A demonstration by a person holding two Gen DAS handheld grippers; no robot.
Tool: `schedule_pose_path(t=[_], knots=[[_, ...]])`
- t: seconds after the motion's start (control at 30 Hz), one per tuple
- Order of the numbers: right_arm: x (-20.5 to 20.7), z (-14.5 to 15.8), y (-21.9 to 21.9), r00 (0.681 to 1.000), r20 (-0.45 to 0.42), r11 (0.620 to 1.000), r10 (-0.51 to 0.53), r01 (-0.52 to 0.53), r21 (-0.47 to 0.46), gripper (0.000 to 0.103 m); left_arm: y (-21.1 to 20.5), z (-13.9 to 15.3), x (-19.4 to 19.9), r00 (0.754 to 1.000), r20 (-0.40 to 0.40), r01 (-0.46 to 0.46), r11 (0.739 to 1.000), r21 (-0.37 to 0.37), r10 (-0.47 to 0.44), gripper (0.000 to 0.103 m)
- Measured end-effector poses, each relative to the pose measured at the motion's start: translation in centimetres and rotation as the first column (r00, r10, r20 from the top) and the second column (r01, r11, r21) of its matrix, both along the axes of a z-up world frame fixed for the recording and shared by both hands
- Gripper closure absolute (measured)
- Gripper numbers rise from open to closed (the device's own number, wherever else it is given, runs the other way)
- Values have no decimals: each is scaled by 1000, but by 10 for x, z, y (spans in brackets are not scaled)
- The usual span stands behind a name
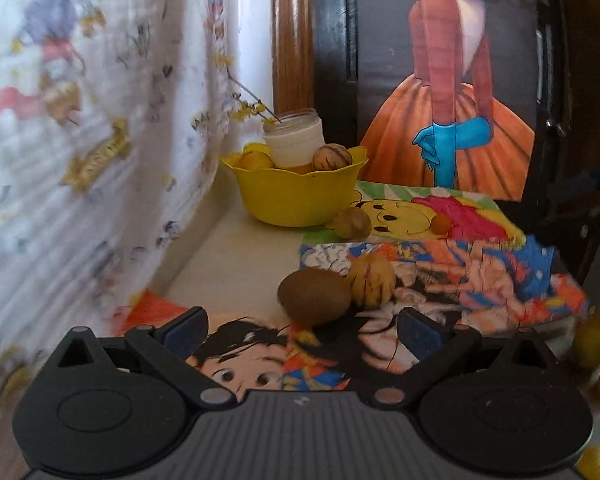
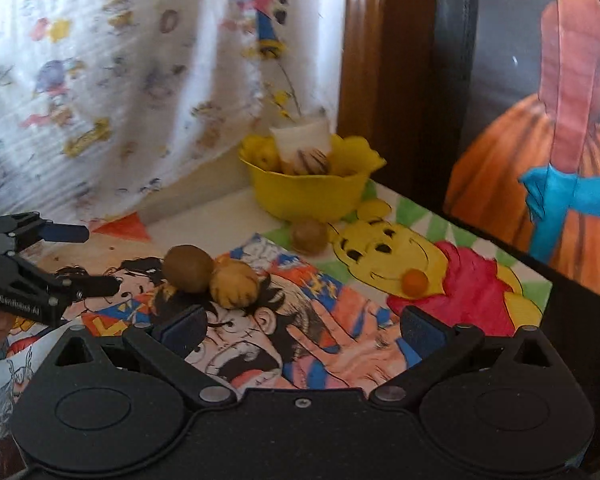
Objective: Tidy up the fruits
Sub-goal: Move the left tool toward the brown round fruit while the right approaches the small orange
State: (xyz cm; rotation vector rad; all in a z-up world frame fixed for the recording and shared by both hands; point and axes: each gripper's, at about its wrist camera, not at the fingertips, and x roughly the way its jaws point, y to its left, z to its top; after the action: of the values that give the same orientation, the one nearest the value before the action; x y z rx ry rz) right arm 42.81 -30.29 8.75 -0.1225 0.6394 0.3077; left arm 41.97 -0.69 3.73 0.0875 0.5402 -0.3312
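Few fruits already in bowl [image 1: 296, 196]. Kiwi [image 1: 315, 297], striped fruit [image 1: 371, 282], brown one [image 1: 351, 222], small orange [image 2: 415, 282] left on table. Left gripper [image 1: 302, 330], right gripper [image 2: 302, 330] both spread, empty.

Kiwi [image 1: 315, 297] touching striped fruit [image 1: 371, 282]; bowl [image 1: 296, 196] behind.

A yellow bowl [image 1: 296, 196] fills the bench's [image 1: 236, 256] far corner, hemmed by the curtain [image 1: 100, 140] and dark cabinet [image 1: 380, 60]. Mid-bench, a brown fruit [image 1: 314, 296] touching a striped one [image 1: 370, 282] blocks the approach; bare bench lies along the curtain-side edge.
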Motion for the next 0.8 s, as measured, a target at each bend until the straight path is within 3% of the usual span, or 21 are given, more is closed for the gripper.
schedule_pose_path(t=[0.23,0.53,0.67,0.8], knots=[[-8,24,-22,990,-137,999,-41,42,4,1,-20,35,35,986,-166,-14,1000,-20,10,0],[-22,39,-44,963,-250,990,-95,117,73,1,-28,58,32,948,-318,-12,1000,25,19,0],[-10,58,-52,964,-241,986,-113,139,95,1,-24,84,37,938,-345,-17,999,29,26,0],[17,63,-53,966,-225,987,-123,143,75,1,-30,110,57,947,-319,-7,999,31,17,0]])
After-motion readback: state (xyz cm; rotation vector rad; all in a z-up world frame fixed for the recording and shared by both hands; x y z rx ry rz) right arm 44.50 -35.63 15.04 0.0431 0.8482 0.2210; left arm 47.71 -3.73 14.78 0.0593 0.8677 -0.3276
